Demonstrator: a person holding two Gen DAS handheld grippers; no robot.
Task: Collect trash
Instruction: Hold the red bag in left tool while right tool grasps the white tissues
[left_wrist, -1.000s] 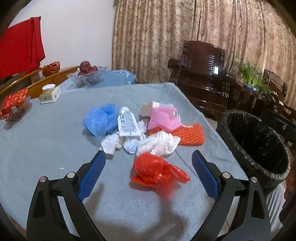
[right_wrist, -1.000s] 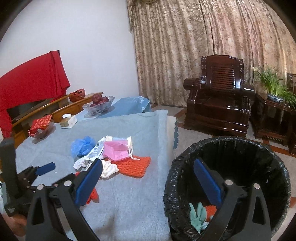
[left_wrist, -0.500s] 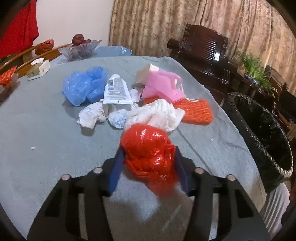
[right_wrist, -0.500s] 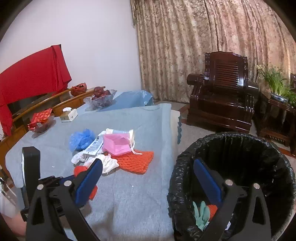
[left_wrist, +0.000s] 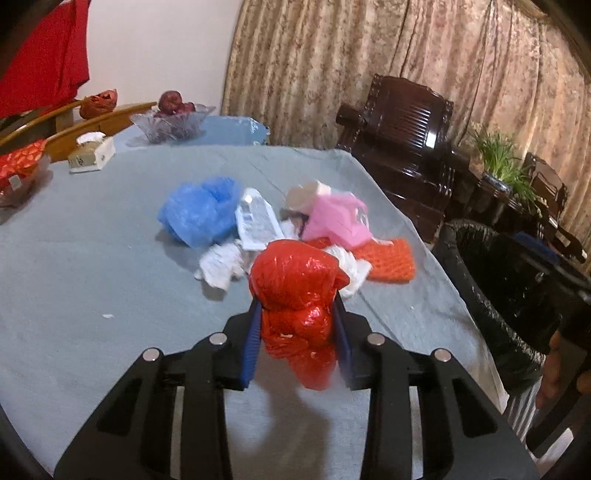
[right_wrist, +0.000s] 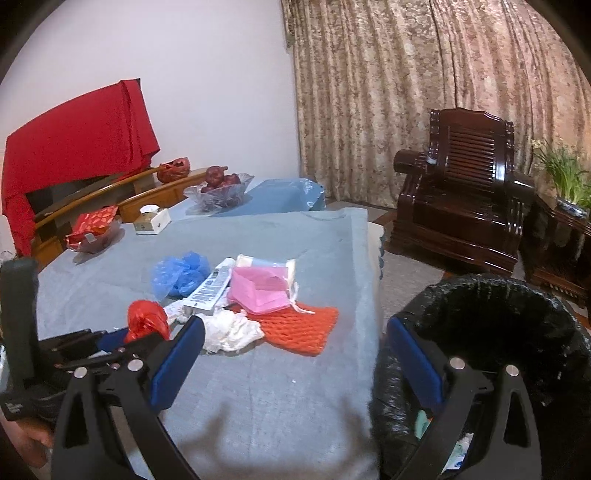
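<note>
My left gripper (left_wrist: 295, 303) has its blue pads pressed on both sides of a crumpled red plastic bag (left_wrist: 295, 295), and its jaws are still closing. The bag hangs a little above the grey tablecloth (left_wrist: 92, 266). Behind it lies the trash pile: a blue plastic bag (left_wrist: 199, 214), a white tube (left_wrist: 256, 221), a pink mask (left_wrist: 338, 221), an orange net (left_wrist: 388, 260) and white tissues (left_wrist: 221, 264). A black-lined bin (right_wrist: 498, 332) stands off the table's right edge. My right gripper (right_wrist: 295, 328) is open and holds nothing, spanning the table edge and the bin rim.
A glass fruit bowl (left_wrist: 170, 118), a tissue box (left_wrist: 90, 153) and a dish with a red packet (left_wrist: 18, 166) sit at the table's far left. A dark wooden armchair (left_wrist: 402, 136) and a potted plant (left_wrist: 502, 158) stand beyond the bin. A person's hand (left_wrist: 557, 376) shows at the right.
My left gripper went from wide open to closed around the red bag and has lifted it off the cloth. The right gripper drifted slightly toward the table, still open.
</note>
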